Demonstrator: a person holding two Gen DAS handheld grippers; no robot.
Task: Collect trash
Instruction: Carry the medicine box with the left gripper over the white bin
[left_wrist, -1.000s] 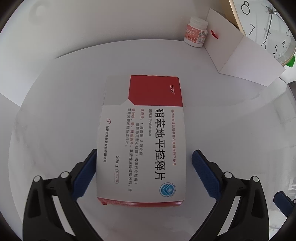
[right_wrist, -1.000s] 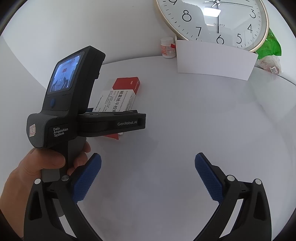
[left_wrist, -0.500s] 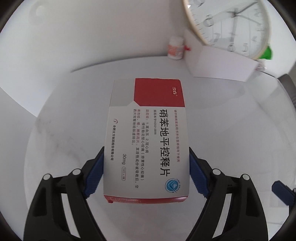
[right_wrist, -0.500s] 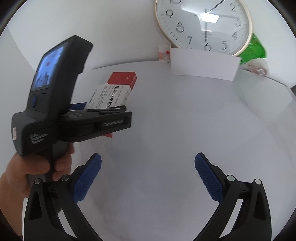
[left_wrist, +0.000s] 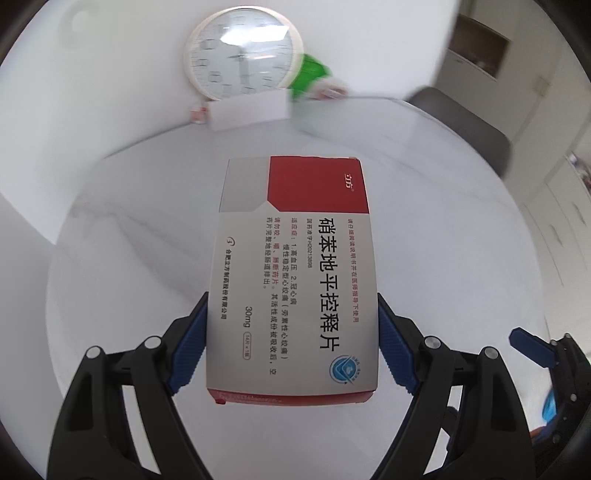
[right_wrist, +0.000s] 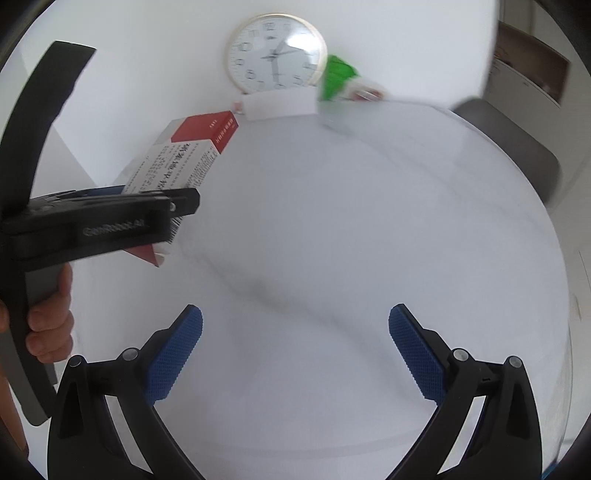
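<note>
While the left gripper (left_wrist: 291, 343) is clamping the near end of the medicine box (left_wrist: 295, 273), its blue pads (left_wrist: 188, 354) are pressing on the two long edges and the box is hanging clear above the white table (left_wrist: 461, 258). Those jaws have just been closing, with the box between them. It looks like light, thin cardboard, stiff enough to stick out unsupported but likely to dent under a hard squeeze, so the narrow sides seem the right place to pinch. Beside it, the right gripper (right_wrist: 295, 354) is hovering with fingers spread wide and nothing in them. Further off, a white card (right_wrist: 280, 105) is standing on the tabletop, and behind it a clock (right_wrist: 276, 53) and a green packet (right_wrist: 338, 79) are resting against the wall.
</note>
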